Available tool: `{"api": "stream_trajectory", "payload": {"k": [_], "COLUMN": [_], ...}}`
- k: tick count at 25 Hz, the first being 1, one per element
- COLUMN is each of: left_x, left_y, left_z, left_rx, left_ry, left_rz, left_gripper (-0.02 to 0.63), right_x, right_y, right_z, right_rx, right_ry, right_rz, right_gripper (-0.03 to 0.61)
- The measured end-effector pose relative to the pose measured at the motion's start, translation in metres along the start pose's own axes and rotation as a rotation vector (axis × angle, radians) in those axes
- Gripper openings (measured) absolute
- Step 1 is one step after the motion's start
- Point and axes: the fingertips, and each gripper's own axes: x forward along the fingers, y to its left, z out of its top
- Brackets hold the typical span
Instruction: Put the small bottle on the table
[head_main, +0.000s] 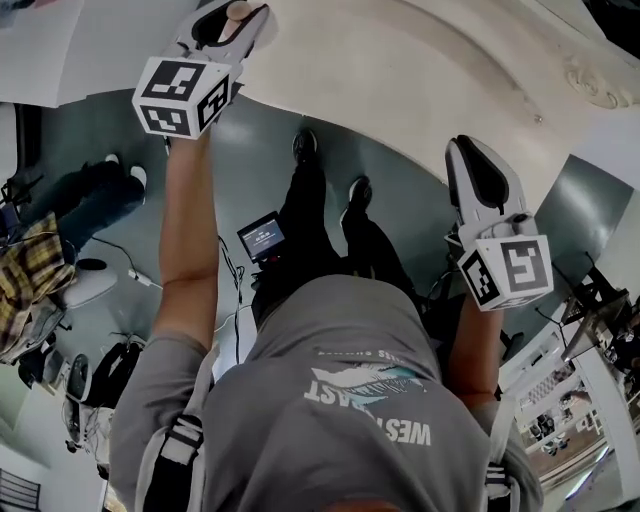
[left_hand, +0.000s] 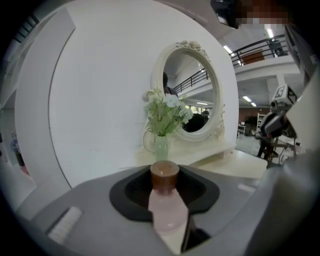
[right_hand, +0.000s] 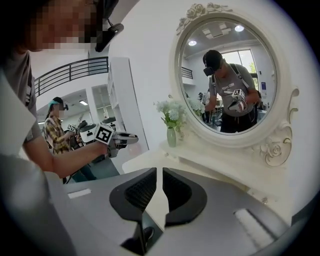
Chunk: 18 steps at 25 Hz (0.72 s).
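While our left gripper (left_hand: 167, 192) pinches the small bottle (left_hand: 169, 212) aloft, we judge its set-down on the table (head_main: 450, 70) at one o'clock not yet done, our right gripper (right_hand: 160, 192) pressed together, empty.

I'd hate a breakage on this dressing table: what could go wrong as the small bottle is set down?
The small bottle sits cap-first along the jaws of the left gripper. Released like that, it would likely land on its side and could roll off the table. The vase of flowers stands straight ahead by the mirror, so reaching in too far might knock it over.
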Motion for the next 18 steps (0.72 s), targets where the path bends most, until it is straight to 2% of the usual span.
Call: {"api": "stream_trajectory", "payload": {"k": [18], "left_x": [0.095], "left_y": [0.024], "left_z": [-0.035], "left_rx": [-0.028], "left_ry": [0.038], "left_rz": [-0.033], "left_gripper": [0.126], "right_x": [0.033], "right_y": [-0.029], "right_z": [-0.042], "right_rx": [0.074], "right_ry": [0.091], "right_rz": [-0.021], "right_gripper": [0.041]}}
